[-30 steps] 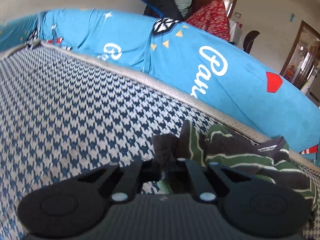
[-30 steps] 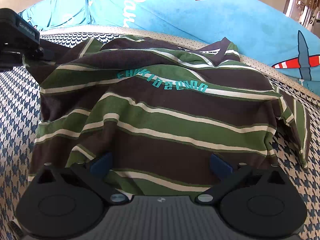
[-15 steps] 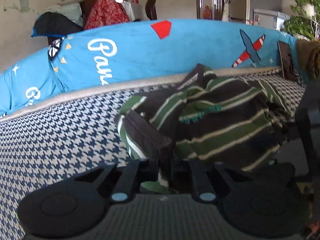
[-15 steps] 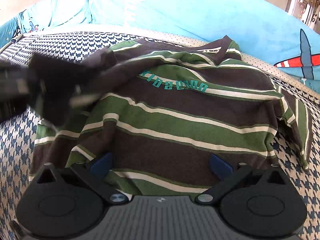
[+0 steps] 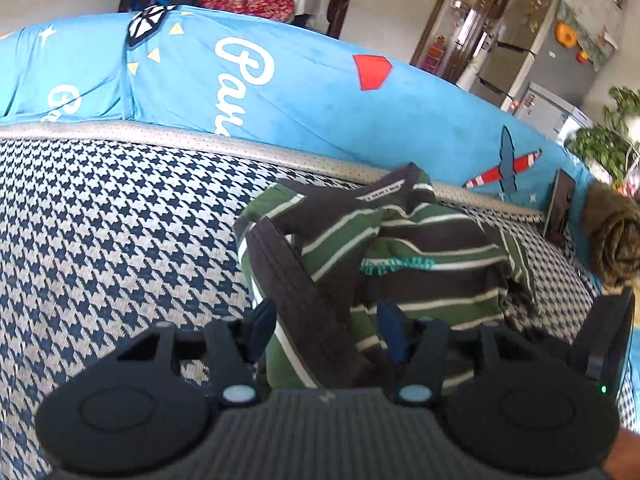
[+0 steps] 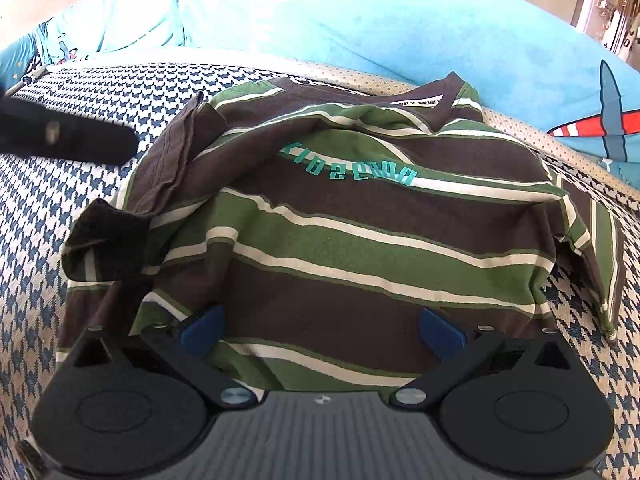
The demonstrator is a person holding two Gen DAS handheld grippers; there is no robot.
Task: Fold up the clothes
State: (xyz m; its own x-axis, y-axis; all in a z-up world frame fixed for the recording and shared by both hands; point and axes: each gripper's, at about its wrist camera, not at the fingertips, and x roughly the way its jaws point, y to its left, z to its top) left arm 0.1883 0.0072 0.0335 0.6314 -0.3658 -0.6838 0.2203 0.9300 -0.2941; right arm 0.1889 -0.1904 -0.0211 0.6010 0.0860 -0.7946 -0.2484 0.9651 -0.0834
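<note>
Two pairs of tongs work one green, brown and white striped cotton shirt (image 6: 360, 240) lying on a blue-and-white houndstooth sofa seat (image 5: 100, 240). The left tongs (image 5: 326, 332) are opening, the sleeve's dark cuff (image 5: 296, 288) loose between them, apparently dropped inward for a fold. The right tongs (image 6: 320, 328) hover spread wide over the hem, gripping nothing.

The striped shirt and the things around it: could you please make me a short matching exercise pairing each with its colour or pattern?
Things:
1. striped shirt
2. sofa seat cover
3. backrest cover
4. lettering on the shirt

Descriptions:
A. bright blue with white script
B. teal
C. green and brown with white stripes
D. blue and white houndstooth

Pairs: 1-C, 2-D, 3-A, 4-B
</note>
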